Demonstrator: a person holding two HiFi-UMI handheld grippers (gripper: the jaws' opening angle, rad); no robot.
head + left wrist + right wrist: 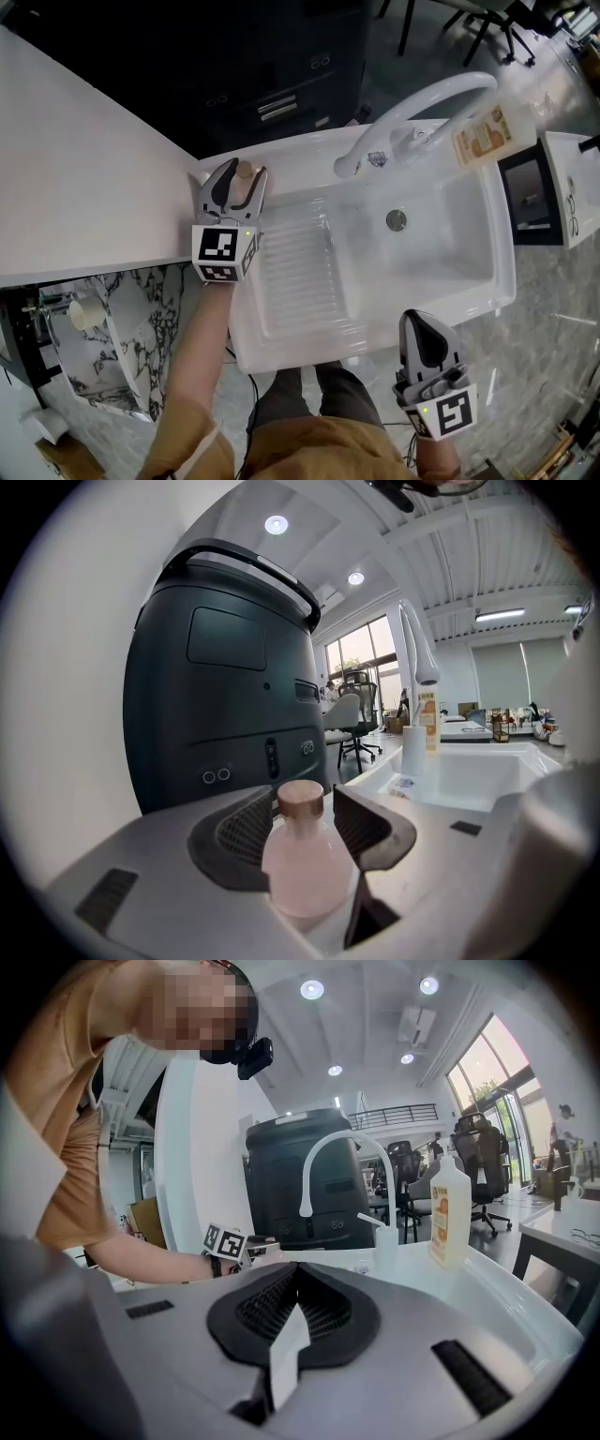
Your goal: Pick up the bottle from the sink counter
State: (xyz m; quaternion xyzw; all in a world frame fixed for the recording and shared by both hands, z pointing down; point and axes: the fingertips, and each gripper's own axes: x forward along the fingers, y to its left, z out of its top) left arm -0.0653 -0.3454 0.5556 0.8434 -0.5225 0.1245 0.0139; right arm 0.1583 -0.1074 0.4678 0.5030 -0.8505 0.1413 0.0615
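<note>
A small pale pink bottle with a round brown cap stands at the back left corner of the white sink. My left gripper is shut on it, one jaw on each side of the neck and shoulder. The gripper body hides the bottle's base in the left gripper view. My right gripper hangs shut and empty just outside the sink's front right rim, far from the bottle. In the right gripper view its pads meet, and the left gripper's marker cube shows beyond them.
A white arched faucet stands at the sink's back. Right of it is a tall clear bottle with an orange label. The basin has a ribbed drainboard and a drain. A dark cabinet lies behind, a white counter to the left.
</note>
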